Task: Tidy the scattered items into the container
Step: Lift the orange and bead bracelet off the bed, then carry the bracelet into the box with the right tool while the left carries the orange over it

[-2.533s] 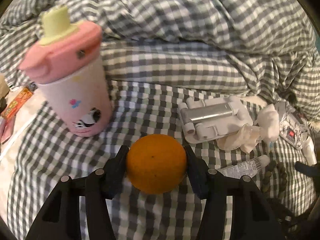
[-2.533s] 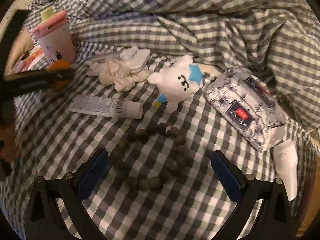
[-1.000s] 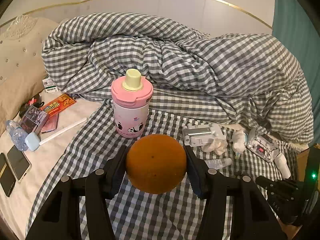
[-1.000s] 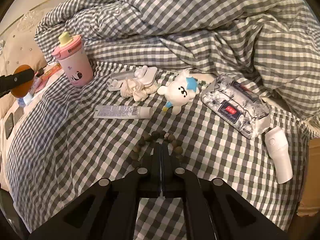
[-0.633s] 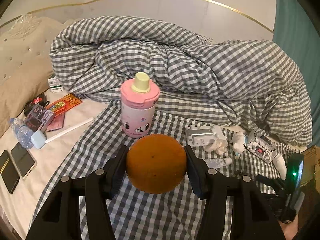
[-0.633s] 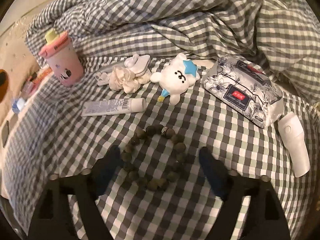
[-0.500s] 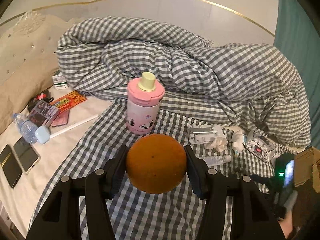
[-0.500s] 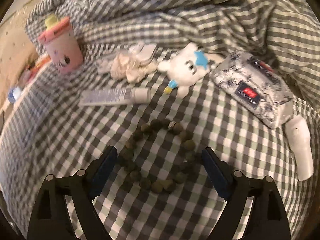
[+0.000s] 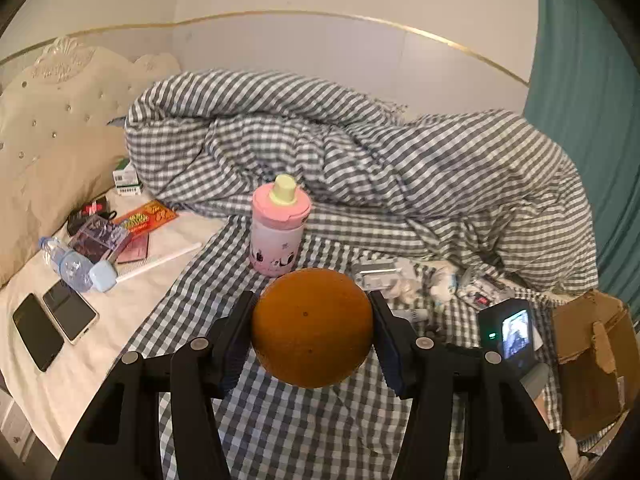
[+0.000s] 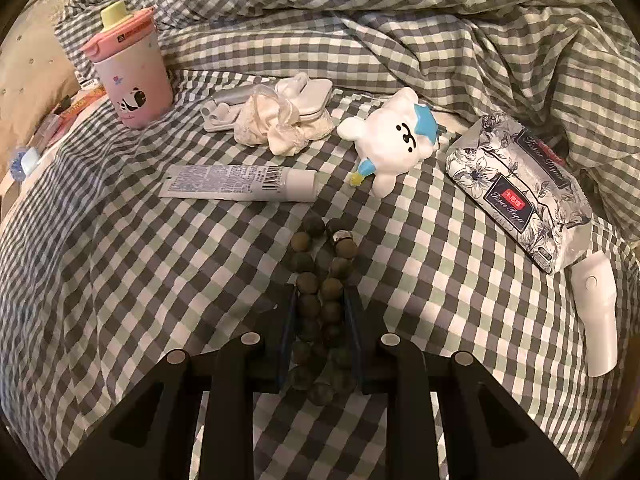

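My left gripper (image 9: 311, 307) is shut on an orange (image 9: 312, 326), held in the air above the checked bedspread. A brown cardboard box (image 9: 592, 344) stands open at the right edge of the left wrist view. My right gripper (image 10: 320, 295) is low on the bed, its jaws closing on a dark bead bracelet (image 10: 307, 282), whose loop is squeezed narrow between the pads. Beyond it lie a white tube (image 10: 240, 182), a white plush bear (image 10: 396, 140), a tissue pack (image 10: 516, 188), a white bottle (image 10: 598, 312), a cream scrunchie (image 10: 276, 120) and a pink cup (image 10: 132, 76).
A heaped checked quilt (image 9: 360, 160) fills the back of the bed. Two phones (image 9: 52, 320), a water bottle (image 9: 70, 264) and snack packets (image 9: 144, 216) lie on the cream sheet at left, under the padded headboard (image 9: 60, 112). A teal curtain (image 9: 580, 60) hangs at right.
The left gripper rose and drew back with the orange, bringing the cardboard box into view. The right gripper went from shut to wide open, sank over the bracelet and closed on it.
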